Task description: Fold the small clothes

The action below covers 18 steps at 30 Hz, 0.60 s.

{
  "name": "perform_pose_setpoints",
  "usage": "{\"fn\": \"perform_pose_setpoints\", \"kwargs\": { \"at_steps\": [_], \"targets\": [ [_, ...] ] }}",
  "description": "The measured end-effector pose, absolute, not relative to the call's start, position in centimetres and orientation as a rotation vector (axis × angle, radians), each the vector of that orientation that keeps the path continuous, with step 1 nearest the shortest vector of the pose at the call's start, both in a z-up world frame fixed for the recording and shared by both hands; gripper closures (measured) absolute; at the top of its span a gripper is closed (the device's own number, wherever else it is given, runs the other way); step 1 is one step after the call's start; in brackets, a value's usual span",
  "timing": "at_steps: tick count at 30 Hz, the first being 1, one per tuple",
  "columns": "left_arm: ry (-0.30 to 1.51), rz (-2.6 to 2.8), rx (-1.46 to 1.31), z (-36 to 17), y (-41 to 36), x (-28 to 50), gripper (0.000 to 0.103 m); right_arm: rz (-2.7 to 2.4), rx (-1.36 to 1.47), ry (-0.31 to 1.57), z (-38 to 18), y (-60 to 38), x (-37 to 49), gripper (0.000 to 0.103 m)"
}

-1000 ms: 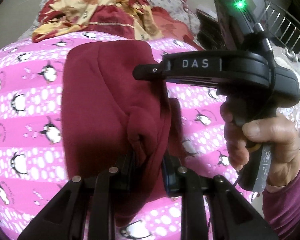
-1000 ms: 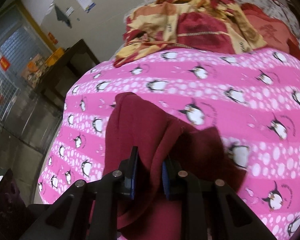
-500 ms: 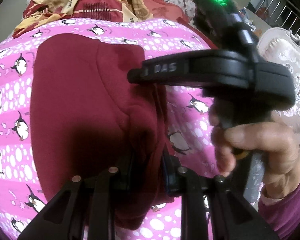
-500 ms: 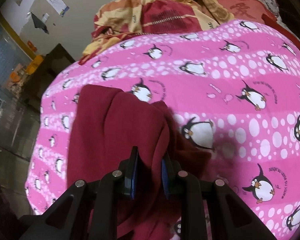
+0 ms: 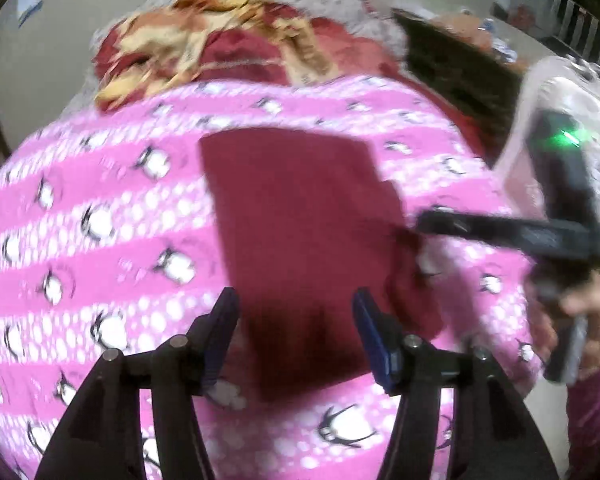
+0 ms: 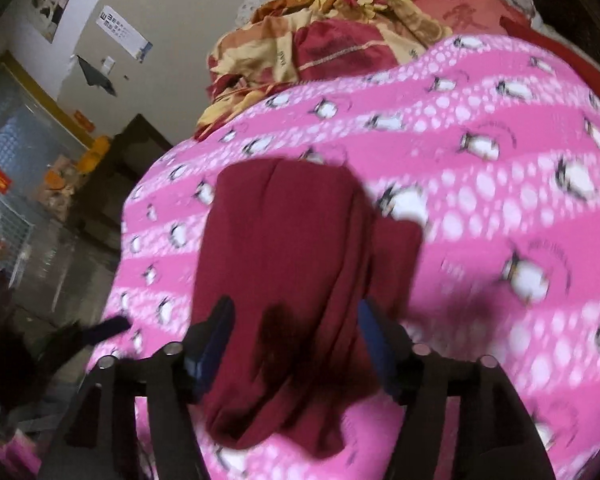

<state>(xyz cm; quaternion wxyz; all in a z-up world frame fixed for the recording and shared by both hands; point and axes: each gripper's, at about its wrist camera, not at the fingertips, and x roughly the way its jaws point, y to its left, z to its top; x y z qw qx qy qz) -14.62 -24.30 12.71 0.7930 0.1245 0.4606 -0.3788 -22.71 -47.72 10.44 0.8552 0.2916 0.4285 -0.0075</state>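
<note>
Pink blanket [image 5: 100, 184] | both grippers [image 5: 296, 332] [image 6: 296, 336] opening, cloth [image 5: 300, 220] released, previously pinched | fold laid flat, likely done

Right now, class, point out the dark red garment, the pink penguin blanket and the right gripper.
dark red garment [image 5: 300, 216], left wrist view, flat middle.
pink penguin blanket [image 6: 500, 208], right wrist view, bare stripe.
right gripper [image 6: 296, 338], right wrist view, between opening fingertips.

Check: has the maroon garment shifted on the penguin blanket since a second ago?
Yes. The maroon garment was bunched up in both claws; now it lies flatter on the penguin blanket, its far edge still short of the quilt pile.
</note>
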Motion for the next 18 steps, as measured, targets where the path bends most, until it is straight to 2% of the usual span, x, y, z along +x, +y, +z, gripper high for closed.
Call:
{"fn": "perform_pose_setpoints", "kwargs": {
  "at_steps": [4,5,6,7,13,18],
  "targets": [
    [1.066,-0.768,0.236,9.8,-24.5,-13.9,0.045,0.004,0.639,0.912,9.0,-46.0,-22.8,0.033],
    [1.080,-0.760,0.238,9.1,-24.7,-13.8,0.045,0.001,0.627,0.914,8.8,-45.7,-22.6,0.043],
    [1.089,-0.761,0.240,8.8,-24.9,-14.0,0.045,-0.007,0.593,0.924,8.6,-45.3,-22.5,0.073],
    [1.099,-0.765,0.245,8.3,-25.0,-14.2,0.045,-0.029,0.544,0.933,8.7,-45.0,-22.5,0.080],
    [1.096,-0.764,0.257,7.5,-24.6,-14.8,0.045,-0.095,0.540,0.958,6.6,-45.7,-25.5,0.093],
    [1.098,-0.754,0.258,6.9,-25.5,-14.3,0.045,-0.067,0.593,0.925,7.6,-46.3,-26.1,0.093]
  ]
}}
